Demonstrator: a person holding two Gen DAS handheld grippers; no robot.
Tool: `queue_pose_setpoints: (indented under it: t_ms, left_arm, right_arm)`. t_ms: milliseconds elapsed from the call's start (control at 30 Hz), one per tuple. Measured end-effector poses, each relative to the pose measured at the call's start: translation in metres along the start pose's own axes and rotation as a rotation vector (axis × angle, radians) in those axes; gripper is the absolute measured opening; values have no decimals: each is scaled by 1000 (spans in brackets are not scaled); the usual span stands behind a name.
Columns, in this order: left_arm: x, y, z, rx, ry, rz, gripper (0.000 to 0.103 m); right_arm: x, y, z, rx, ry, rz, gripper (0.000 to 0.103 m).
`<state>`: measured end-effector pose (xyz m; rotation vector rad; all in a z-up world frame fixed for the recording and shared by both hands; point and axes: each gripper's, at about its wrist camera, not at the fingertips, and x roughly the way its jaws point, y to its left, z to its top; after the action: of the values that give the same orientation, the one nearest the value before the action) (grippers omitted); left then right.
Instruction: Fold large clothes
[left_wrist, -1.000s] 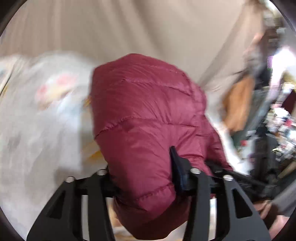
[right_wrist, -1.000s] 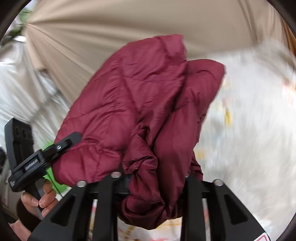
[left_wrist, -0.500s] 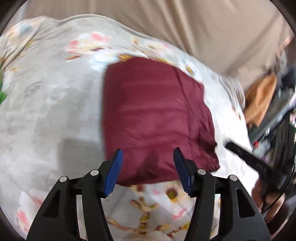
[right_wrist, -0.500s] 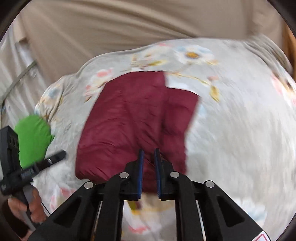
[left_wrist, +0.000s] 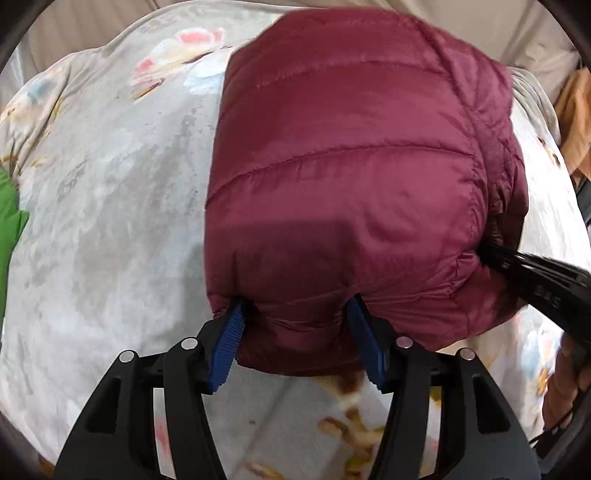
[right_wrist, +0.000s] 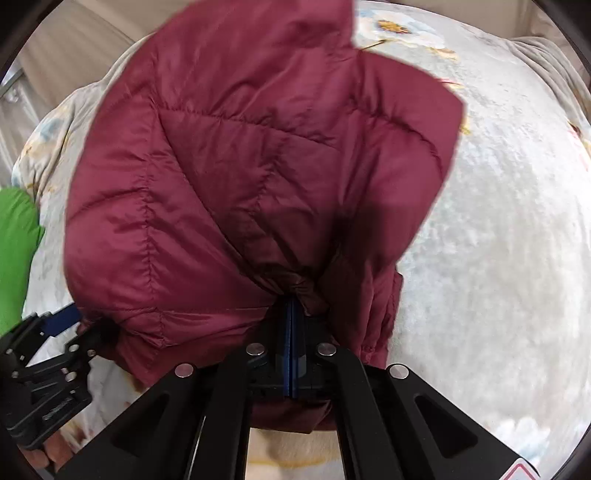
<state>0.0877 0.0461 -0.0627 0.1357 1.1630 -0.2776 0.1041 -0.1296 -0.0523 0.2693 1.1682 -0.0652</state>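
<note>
— Looking at the maroon jacket (left_wrist: 351, 166), where does it lie?

— Flat on the bed, folded into a thick quilted block on the pale flowered bedspread (left_wrist: 110, 192). One narrower flap sticks out along its right side, as the right camera sees it.

— And the 2 tools?

— Both point steeply down at its near edge. The left gripper (left_wrist: 299, 332) has its fingers standing well apart, one on each side of a bulge of the near edge. The blue tips dent the padding, but I see no squeeze on it.

— The other one?

— The right gripper (right_wrist: 293, 306) has just been closing, and its fingers now meet pad to pad. The tip is buried in a puckered crease near the jacket's right corner. Whether any cloth is caught between them, I cannot tell; the crease hides it.

— How far apart are they?

— Near each other along the same edge, left at the left corner, right toward the other end.

— Anything else on the bed?

— A green cloth (right_wrist: 18, 251) at the far left edge, apart from the jacket.
</note>
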Motion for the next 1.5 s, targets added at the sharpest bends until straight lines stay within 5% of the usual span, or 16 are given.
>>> queue_pose_setpoints:
  t_ms: [100, 200, 267, 500, 1500]
  left_arm:
    - [-34, 6, -6, -55, -69, -5, 57]
    - [-61, 4, -19, -79, -131, 4, 74]
    - [-73, 0, -30, -84, -169, 22, 76]
    - [-75, -24, -57, -53, -165, 58, 77]
    - [-69, -44, -87, -35, -156, 130, 76]
  right_arm:
    - [-41, -5, -9, 62, -69, 25, 5]
    - [-78, -5, -35, 77, -124, 18, 12]
    - [-92, -5, -57, 65, -143, -7, 16]
    - [-105, -1, -96, 49, -210, -94, 40]
    - [-88, 22, -130, -46, -144, -115, 42]
